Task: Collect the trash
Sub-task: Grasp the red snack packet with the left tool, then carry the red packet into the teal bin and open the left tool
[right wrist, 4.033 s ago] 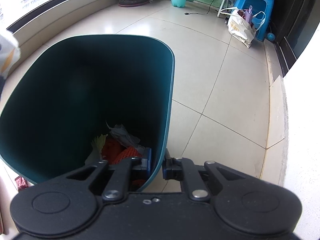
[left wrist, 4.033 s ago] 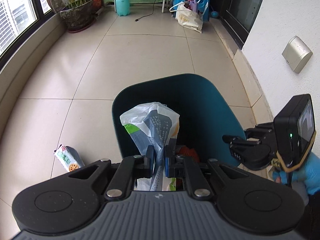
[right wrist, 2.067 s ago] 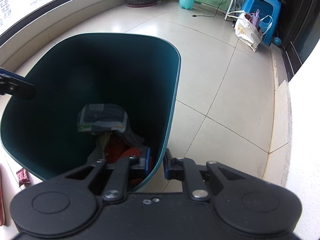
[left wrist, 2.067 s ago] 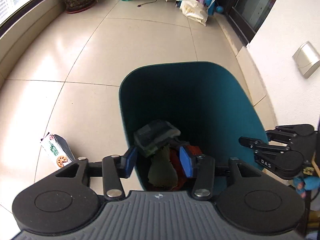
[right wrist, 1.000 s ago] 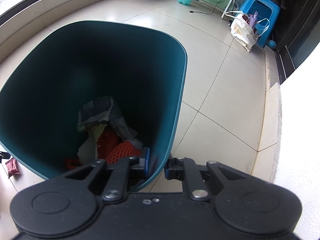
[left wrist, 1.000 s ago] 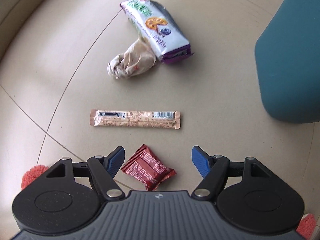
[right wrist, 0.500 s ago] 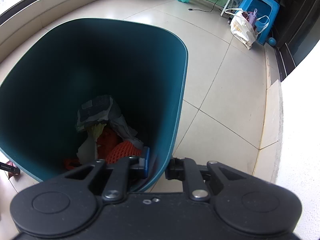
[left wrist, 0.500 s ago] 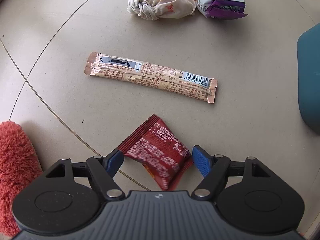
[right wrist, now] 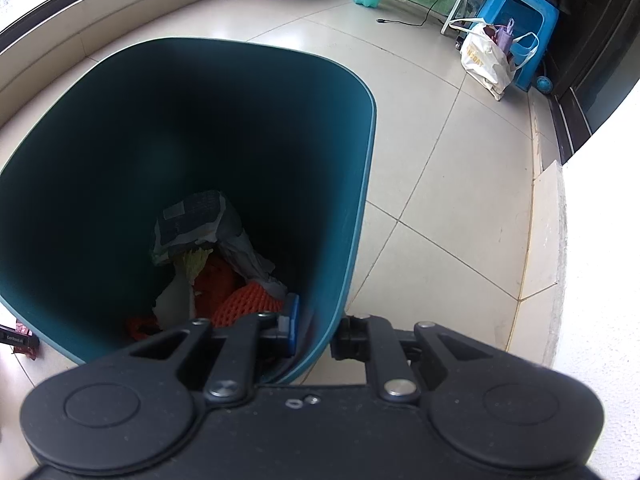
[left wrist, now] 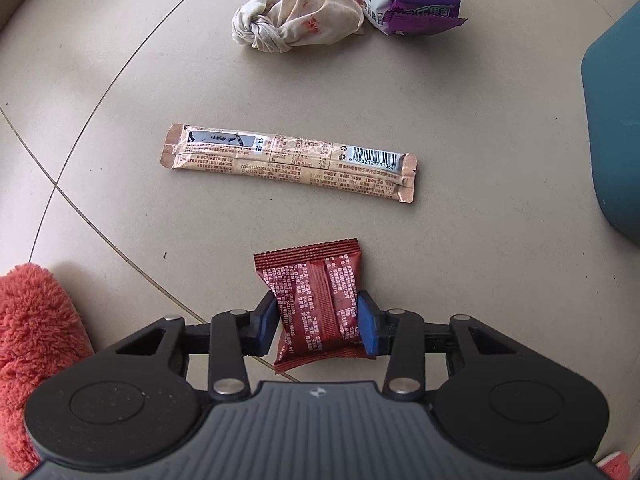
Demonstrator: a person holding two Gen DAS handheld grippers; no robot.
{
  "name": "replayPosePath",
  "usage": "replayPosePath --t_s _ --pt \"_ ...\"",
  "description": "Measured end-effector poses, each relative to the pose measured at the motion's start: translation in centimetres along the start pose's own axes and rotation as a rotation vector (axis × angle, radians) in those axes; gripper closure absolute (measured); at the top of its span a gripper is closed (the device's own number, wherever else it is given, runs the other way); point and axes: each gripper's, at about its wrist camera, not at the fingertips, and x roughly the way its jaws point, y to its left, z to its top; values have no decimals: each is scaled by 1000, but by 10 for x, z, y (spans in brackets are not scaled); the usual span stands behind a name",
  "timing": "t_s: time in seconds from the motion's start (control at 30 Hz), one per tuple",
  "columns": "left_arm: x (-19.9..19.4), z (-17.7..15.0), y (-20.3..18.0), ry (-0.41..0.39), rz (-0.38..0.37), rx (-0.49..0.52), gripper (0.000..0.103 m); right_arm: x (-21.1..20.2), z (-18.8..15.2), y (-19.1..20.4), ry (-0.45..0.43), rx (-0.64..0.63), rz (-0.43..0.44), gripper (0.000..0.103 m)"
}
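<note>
Left hand-held gripper (left wrist: pixel 317 322) closing, pads against a red wrapper (left wrist: pixel 316 306) on the floor (left wrist: pixel 480 240); right hand-held gripper (right wrist: pixel 314 334) clenched on the bin (right wrist: pixel 362 184) rim.

The left gripper (left wrist: pixel 316 322) is a black tool with a ribbed grey housing in the middle, two round black discs at its sides, and angled black link arms fixed with silver screws; its fingers (left wrist: pixel 367 330) end in blue pads. The right gripper (right wrist: pixel 316 330) has the same black discs, links and silver screws, but a smooth dark housing with a small pale mark at its centre. One blue pad shows there; the other fingertip looks black, perhaps turned edge-on.
</note>
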Motion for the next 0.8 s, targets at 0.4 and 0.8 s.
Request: replayPosePath --t_s 0.4,0.8 --pt "-104 37 -36 -119 -16 101 65 -3 3 -2 -2 22 9 91" --pt "-285 66 -73 -336 -177 205 65 -4 4 -4 -4 78 36 94"
